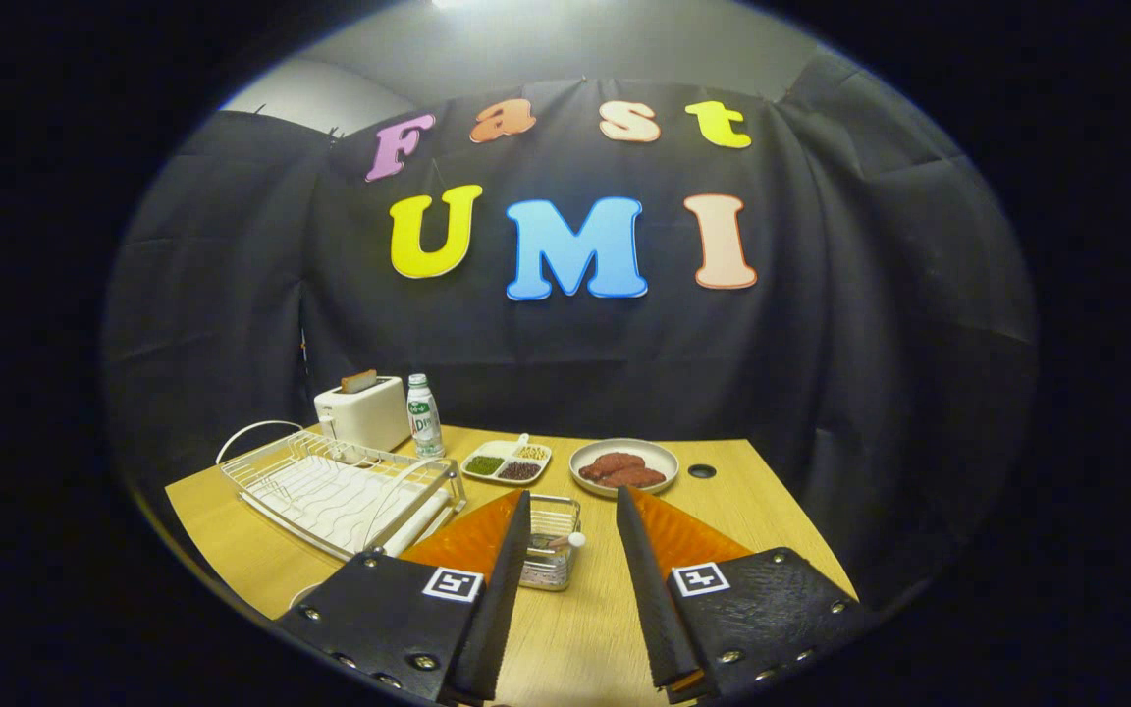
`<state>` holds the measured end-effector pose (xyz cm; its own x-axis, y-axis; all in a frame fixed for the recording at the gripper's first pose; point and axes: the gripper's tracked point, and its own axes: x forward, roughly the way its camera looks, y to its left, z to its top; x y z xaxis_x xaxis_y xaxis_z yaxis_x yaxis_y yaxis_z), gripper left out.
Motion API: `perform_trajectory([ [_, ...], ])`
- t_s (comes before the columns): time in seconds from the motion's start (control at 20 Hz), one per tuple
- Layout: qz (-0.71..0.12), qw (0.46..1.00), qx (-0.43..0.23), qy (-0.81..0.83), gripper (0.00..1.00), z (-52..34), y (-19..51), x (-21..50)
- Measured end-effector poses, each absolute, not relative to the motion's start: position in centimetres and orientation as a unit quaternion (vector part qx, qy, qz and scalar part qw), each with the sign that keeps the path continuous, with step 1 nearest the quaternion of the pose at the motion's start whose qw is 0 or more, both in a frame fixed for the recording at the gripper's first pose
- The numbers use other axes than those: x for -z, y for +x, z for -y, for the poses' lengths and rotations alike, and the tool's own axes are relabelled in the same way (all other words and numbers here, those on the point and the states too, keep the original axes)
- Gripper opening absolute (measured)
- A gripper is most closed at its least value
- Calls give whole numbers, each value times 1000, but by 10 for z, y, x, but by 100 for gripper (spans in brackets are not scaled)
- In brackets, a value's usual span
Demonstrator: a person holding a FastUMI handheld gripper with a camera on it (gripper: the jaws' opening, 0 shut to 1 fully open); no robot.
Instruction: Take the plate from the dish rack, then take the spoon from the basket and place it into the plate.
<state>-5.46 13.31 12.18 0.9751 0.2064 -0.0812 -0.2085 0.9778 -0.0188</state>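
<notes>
While the tongs [570,589] hang open and empty above the bench [575,628], the basket [551,555] with the spoon [565,540] sits just ahead between their fingers, the dish rack [340,486] farther left.

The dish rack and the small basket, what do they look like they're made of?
Dish rack: seemingly thin metal wire, light glossy finish; the rods and looped handle catch light. Basket: apparently shiny wire mesh, see-through. The gripper is open, fingers either side of the basket.

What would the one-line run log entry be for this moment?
claw: open, empty | basket: between the fingers, spoon inside | dish rack: left of basket, no plate visible | spoon: not yet grasped
</notes>
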Motion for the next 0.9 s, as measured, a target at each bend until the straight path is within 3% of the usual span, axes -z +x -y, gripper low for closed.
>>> perform_trajectory([
  [0.25,15,996,-86,-7,56,-129,-30,-110],
  [0.9,16,996,-86,-18,56,-146,40,-47],
])
